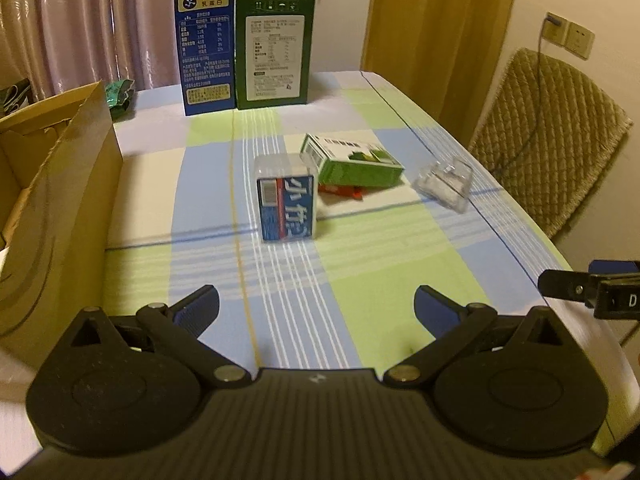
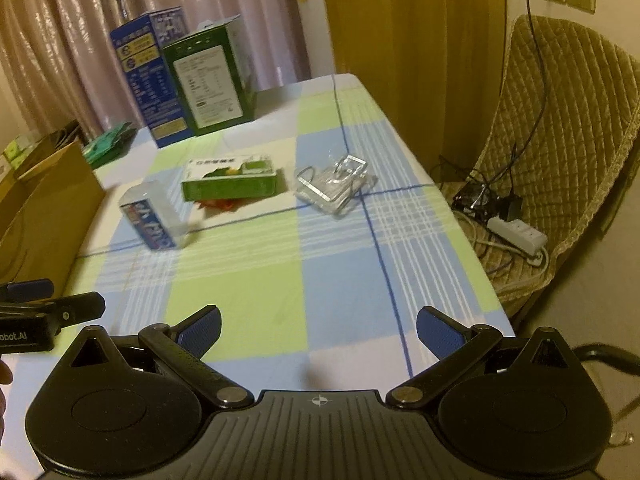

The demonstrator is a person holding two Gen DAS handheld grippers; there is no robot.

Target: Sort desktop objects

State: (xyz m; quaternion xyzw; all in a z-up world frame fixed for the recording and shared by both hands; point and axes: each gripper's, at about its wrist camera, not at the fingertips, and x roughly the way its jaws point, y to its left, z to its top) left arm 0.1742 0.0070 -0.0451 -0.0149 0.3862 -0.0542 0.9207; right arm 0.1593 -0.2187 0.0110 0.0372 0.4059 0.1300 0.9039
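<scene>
Hovering low over the near edge of the desk (image 1: 360, 264), the left tongs (image 1: 316, 308) are spread wide with nothing between the blue pads; the right tongs (image 2: 318, 330) hang just beside them, likewise released and empty. Straight ahead of the left tongs, well apart from them, a small blue-and-white box (image 1: 286, 200) stands upright on the checked cloth, its clear top catching the light; in the right wrist view the same box (image 2: 154, 218) sits ahead and off to the left. Just behind it a green box (image 1: 352, 162) lies flat, resting on something red (image 1: 342, 191) that peeks out from under its near edge. To the right of the green box, apart from it, a clear plastic case (image 2: 334, 184) lies almost dead ahead of the right tongs, though far from their reach. At the far end of the desk a tall blue carton (image 1: 204, 36) and a dark green carton (image 1: 274, 46) stand side by side, touching or nearly so; an open cardboard box (image 1: 60, 184) sits at the left edge, with a green packet (image 1: 118, 98) behind it.
</scene>
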